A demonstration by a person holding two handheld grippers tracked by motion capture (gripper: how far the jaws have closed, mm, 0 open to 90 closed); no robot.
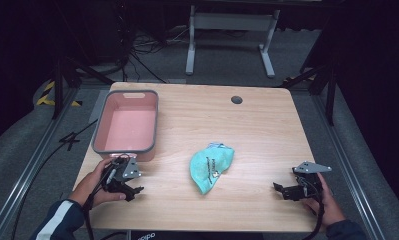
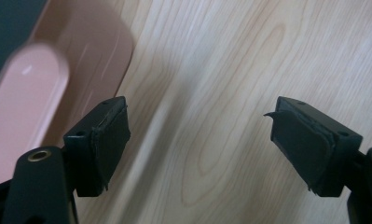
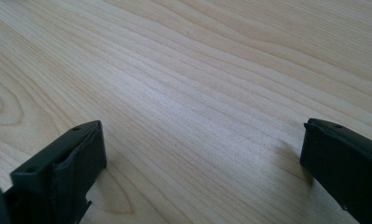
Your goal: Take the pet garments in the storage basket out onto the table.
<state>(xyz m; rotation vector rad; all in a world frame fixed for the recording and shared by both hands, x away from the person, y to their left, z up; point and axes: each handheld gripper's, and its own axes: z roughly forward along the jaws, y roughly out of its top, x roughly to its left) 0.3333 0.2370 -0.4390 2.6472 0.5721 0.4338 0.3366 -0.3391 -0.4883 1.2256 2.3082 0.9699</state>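
Taking the pink bin (image 1: 126, 125) at the table's (image 1: 267, 130) far left as our landmark, we find our left gripper (image 1: 133, 190) just in front of the bin's near wall, held in our left hand (image 1: 94, 185) with its jaws spread apart and nothing between them. In the left gripper view, its pads (image 2: 110, 142) frame bare wood, and the bin's rounded pink corner (image 2: 44, 88) sits blurred at the upper left. To the right of the bin and a little nearer to us, the crumpled teal cloth (image 1: 211, 166) lies flat on the wood, well apart from both grippers and outside the bin. Farthest from the bin, near the table's front right corner, our right hand (image 1: 327, 202) holds the right gripper (image 1: 282, 190), likewise released: the right gripper view shows its two pads (image 3: 76, 163) standing wide over plain tabletop, gripping nothing.
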